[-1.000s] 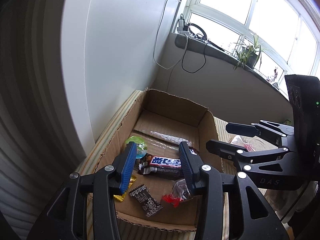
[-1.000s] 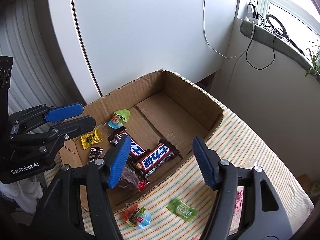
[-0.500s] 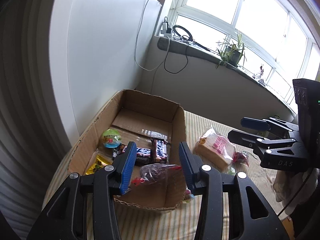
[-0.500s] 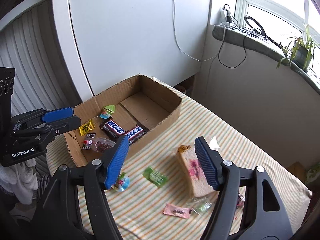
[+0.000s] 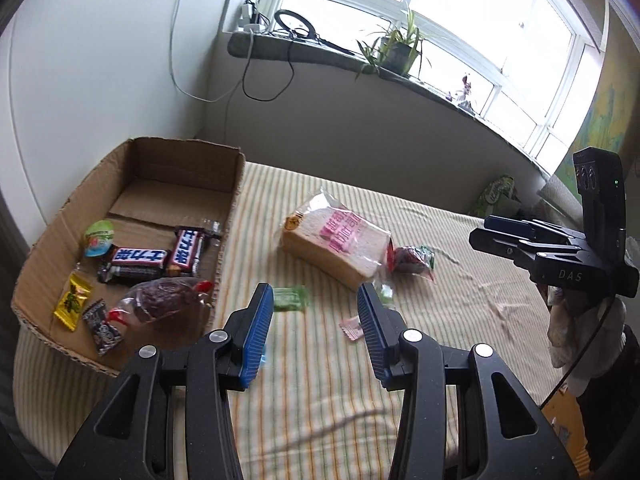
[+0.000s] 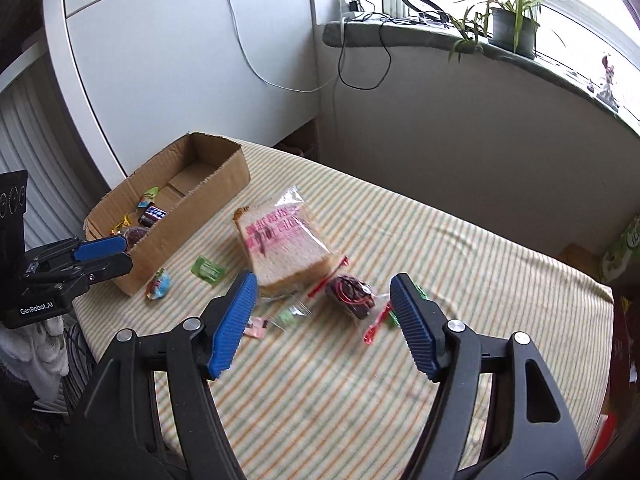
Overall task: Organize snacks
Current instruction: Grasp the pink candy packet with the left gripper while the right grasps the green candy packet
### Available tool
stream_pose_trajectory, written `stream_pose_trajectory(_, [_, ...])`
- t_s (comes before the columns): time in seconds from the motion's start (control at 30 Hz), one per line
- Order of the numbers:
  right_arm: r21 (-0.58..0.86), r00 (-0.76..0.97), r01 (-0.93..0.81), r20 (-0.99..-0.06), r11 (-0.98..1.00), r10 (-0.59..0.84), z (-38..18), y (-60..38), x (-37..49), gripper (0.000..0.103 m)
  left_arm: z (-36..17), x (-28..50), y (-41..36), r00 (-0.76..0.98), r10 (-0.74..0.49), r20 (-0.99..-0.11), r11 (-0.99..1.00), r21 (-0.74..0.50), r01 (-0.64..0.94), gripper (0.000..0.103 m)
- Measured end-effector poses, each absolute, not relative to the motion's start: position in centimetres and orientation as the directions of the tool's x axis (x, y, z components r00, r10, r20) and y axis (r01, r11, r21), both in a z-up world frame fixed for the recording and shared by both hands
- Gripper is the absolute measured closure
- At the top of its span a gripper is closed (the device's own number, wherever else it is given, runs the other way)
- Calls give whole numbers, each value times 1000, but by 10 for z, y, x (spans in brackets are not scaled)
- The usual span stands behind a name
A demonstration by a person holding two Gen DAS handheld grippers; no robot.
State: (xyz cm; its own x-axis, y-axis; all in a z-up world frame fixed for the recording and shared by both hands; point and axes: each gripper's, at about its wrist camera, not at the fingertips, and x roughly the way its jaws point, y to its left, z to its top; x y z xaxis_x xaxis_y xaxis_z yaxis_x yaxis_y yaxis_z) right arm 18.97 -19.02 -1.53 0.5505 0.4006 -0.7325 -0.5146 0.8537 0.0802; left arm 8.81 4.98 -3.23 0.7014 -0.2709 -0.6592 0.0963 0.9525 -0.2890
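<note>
A cardboard box at the left holds two chocolate bars, a green jelly cup, a yellow candy, a black packet and a wrapped dark cake. My left gripper hangs open and empty over the striped cloth, right of the box, near a green candy. My right gripper is open and empty above a second dark cake. A bagged bread slice lies just beyond it. The box sits far left in the right wrist view.
Loose on the striped cloth are a jelly cup, a green candy and a pink candy. A white cabinet stands behind the box. Cables and a potted plant sit on the sill.
Both grippers have drawn back from over the box and swung right above the cloth. The bread and loose candies have come into view. Both stayed open and empty.
</note>
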Motion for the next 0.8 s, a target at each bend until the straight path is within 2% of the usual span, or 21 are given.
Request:
stream_pose_trajectory(0.17, [105, 538, -463, -756, 880, 373, -38, -221, 194, 31, -45, 99, 27, 649, -310, -695, 947, -284, 148, 60])
stream_pose_trajectory(0.4, [207, 488, -407, -774, 890, 403, -70, -247, 212, 32, -69, 120, 10, 568, -344, -747, 938, -298, 177, 60])
stream_pose_trajectory(0.53, [259, 458, -345, -792, 902, 403, -88, -261, 230, 45, -79, 132, 6, 535, -363, -763, 932, -313, 185, 60])
stream_pose_trajectory(0.8, [429, 360, -252, -790, 867, 496, -116, -277, 258, 54, -97, 152, 4, 473, -409, -780, 912, -361, 193, 60])
